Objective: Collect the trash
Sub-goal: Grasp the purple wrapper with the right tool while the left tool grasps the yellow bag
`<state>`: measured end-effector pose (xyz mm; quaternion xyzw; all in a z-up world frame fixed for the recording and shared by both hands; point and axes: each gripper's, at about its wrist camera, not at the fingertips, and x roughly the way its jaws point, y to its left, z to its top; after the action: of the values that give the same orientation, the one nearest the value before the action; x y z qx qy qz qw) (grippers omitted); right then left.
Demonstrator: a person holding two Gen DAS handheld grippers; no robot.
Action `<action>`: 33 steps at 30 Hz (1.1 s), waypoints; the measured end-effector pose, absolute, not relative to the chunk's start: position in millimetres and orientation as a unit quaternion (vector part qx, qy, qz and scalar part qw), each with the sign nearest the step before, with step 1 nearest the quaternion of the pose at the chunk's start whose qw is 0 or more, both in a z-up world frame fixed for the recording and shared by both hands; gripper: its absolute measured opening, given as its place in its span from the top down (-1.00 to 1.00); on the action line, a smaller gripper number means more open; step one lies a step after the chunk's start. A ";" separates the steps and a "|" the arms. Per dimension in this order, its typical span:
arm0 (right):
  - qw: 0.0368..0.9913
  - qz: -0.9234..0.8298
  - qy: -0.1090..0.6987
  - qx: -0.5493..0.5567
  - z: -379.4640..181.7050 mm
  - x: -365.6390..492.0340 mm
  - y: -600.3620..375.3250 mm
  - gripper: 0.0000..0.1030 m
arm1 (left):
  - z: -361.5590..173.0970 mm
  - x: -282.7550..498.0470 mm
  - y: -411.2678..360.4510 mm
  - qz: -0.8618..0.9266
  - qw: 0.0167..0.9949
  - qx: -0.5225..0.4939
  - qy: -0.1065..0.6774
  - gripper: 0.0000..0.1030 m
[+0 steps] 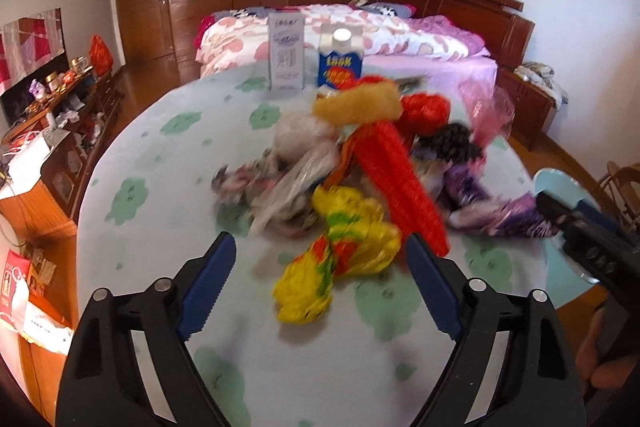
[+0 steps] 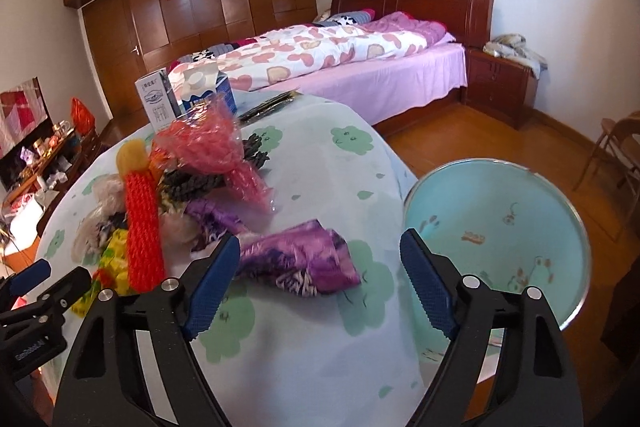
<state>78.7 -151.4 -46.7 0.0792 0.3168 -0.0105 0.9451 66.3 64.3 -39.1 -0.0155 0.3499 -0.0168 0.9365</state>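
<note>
A pile of trash lies on the table's green-flowered cloth. It holds a yellow wrapper, a long red mesh sleeve, a clear plastic bag, a pink plastic bag and a purple wrapper. My left gripper is open and empty, just in front of the yellow wrapper. My right gripper is open and empty, with the purple wrapper just beyond its fingertips. It also shows at the right edge of the left wrist view. A light blue bin stands open beside the table on the right.
A white carton and a blue milk carton stand at the table's far edge. Behind is a bed with a heart-patterned quilt. A cluttered wooden cabinet is on the left, a nightstand and a chair on the right.
</note>
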 end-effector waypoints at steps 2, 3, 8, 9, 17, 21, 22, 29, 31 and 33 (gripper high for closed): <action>0.942 -0.008 0.327 0.080 -49.7 87.7 -151.4 -0.58 | -34.3 72.0 59.5 -0.025 0.940 -0.014 0.341 -0.63; 0.940 -0.005 0.331 0.083 -51.6 91.9 -150.9 -0.52 | -33.8 75.3 57.2 -0.026 0.939 -0.013 0.342 -0.63; 0.929 0.013 0.360 0.086 -63.2 103.9 -143.2 -0.30 | -49.2 85.4 56.1 -0.012 0.929 -0.014 0.371 -0.64; 0.926 0.018 0.366 0.091 -65.7 105.2 -142.6 -0.27 | -53.9 87.7 58.3 -0.012 0.924 -0.021 0.381 -0.64; 0.921 0.043 0.369 0.120 -67.9 96.3 -143.8 0.36 | -72.7 92.9 69.9 -0.027 0.906 -0.062 0.417 0.01; 0.923 0.047 0.360 0.130 -65.4 87.2 -151.1 0.60 | -69.8 88.3 72.8 -0.012 0.912 -0.058 0.405 -0.01; 0.923 0.048 0.358 0.131 -64.8 86.3 -151.6 0.60 | -69.2 88.3 73.6 -0.013 0.913 -0.059 0.404 -0.01; 0.939 0.047 0.322 0.113 -43.1 77.2 -155.2 -0.40 | -66.0 88.1 70.3 -0.012 0.916 -0.050 0.397 -0.27; 0.939 0.053 0.326 0.092 -42.8 80.0 -151.3 -0.41 | -68.4 90.0 67.6 -0.020 0.914 -0.046 0.402 -0.25; 0.934 0.062 0.341 0.081 -48.0 84.2 -148.0 -0.41 | -73.1 91.5 66.2 -0.028 0.910 -0.048 0.412 -0.19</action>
<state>84.2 -148.0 -48.0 0.0812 0.3413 0.0624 0.9344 91.5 66.2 -73.1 -0.0483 0.4118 -0.0282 0.9096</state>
